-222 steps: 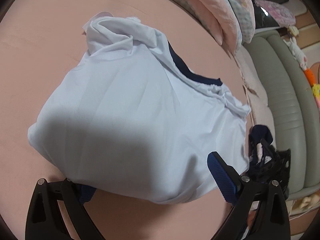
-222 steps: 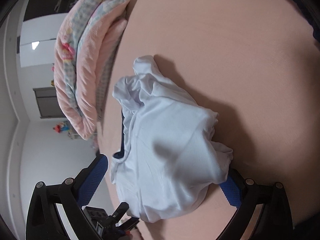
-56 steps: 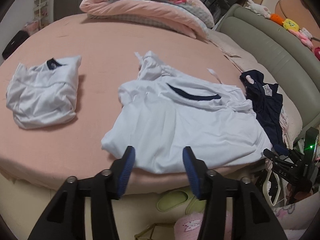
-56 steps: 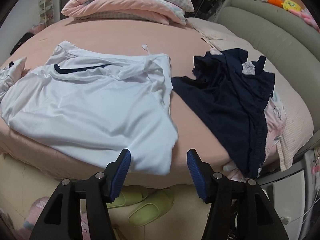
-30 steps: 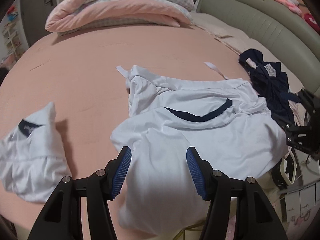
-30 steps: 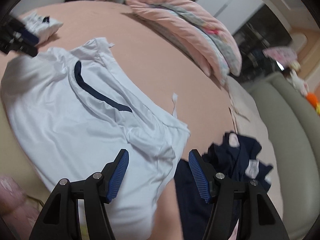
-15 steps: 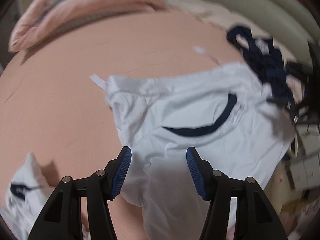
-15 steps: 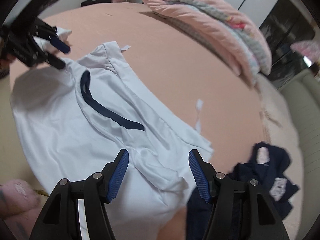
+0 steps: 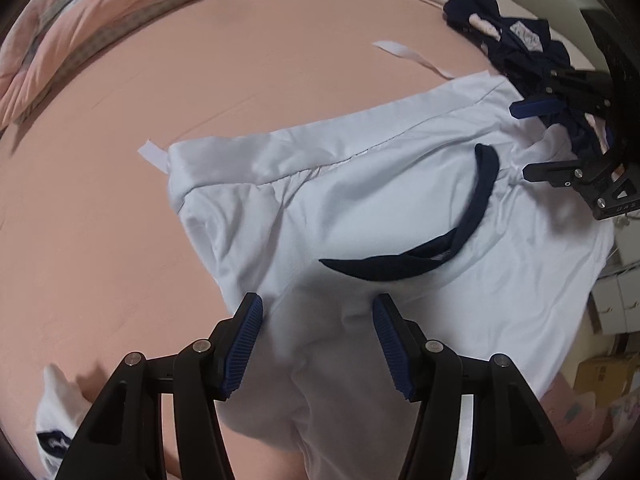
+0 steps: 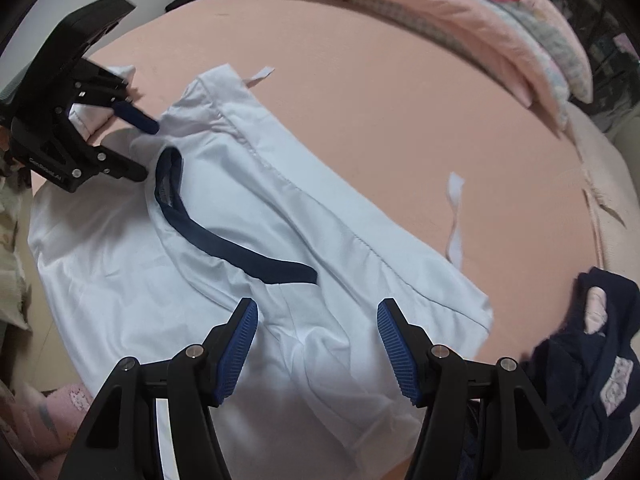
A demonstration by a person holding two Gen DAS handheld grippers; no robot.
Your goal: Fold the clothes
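Salmon-pink sheeting covers the wide bed (image 9: 120,160), with a rolled pink quilt (image 10: 460,12) along its far side. At the left, a small folded white garment with a navy collar (image 9: 52,428) sits near the bed's edge. Next comes the left tool (image 9: 316,344), its blue-padded fingers spread with nothing pinched, hovering just above the large white shirt with a navy neckband (image 9: 360,208), which lies flat and creased across the bed's near side. The right tool (image 10: 316,344), likewise spread and empty, hangs over the shirt's other end. Farthest right lies a crumpled navy garment (image 10: 592,364), beside the shirt.
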